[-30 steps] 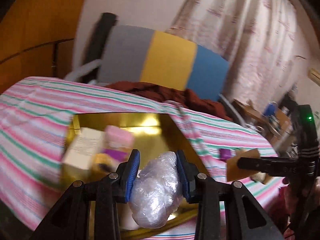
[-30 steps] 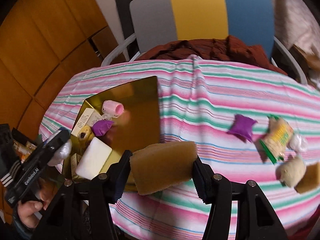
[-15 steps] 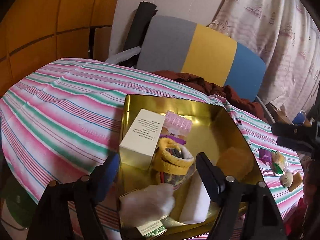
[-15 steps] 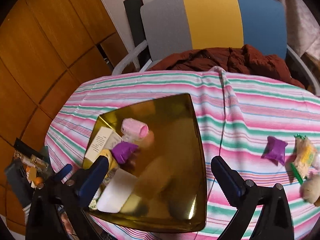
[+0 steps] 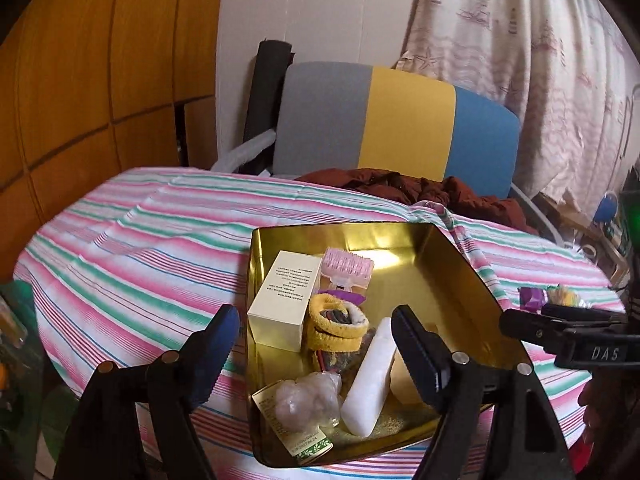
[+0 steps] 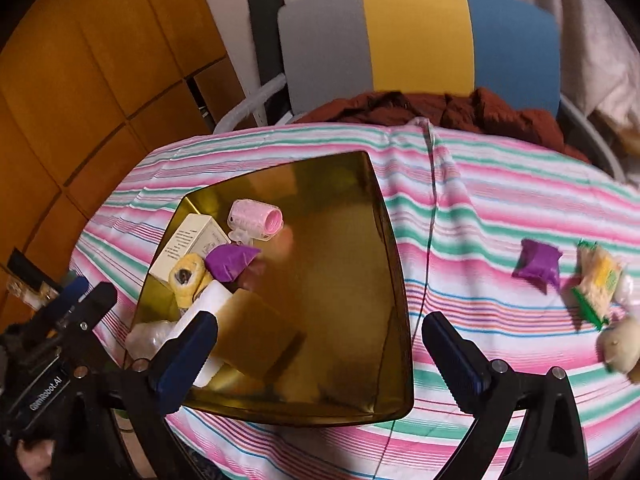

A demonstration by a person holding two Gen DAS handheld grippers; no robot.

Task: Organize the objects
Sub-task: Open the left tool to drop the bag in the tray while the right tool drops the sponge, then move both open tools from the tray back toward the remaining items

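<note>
A gold tray (image 5: pixel 456 256) (image 6: pixel 360 408) sits on the striped table. It holds a cream box (image 5: pixel 284 300), a pink roller (image 6: pixel 256 218), a yellow scrunchie (image 5: pixel 336 324), a purple pouch (image 6: pixel 232 262), a white bar (image 5: pixel 370 372), a clear plastic wad (image 5: pixel 308 398) and a tan sponge (image 6: pixel 256 332). My left gripper (image 5: pixel 316 354) hangs open above the tray's near end, holding nothing. My right gripper (image 6: pixel 320 356) is open over the tray too, with the sponge lying below its left finger.
On the cloth right of the tray lie another purple pouch (image 6: pixel 538 266), a green-edged snack packet (image 6: pixel 598 284) and a pale ball (image 6: pixel 620 346). A grey, yellow and blue chair (image 5: pixel 400 124) with a brown garment (image 6: pixel 460 110) stands behind the table.
My left gripper opened and dropped the plastic wad into the tray. My right gripper opened and released the tan sponge into the tray. Both have pulled back.
</note>
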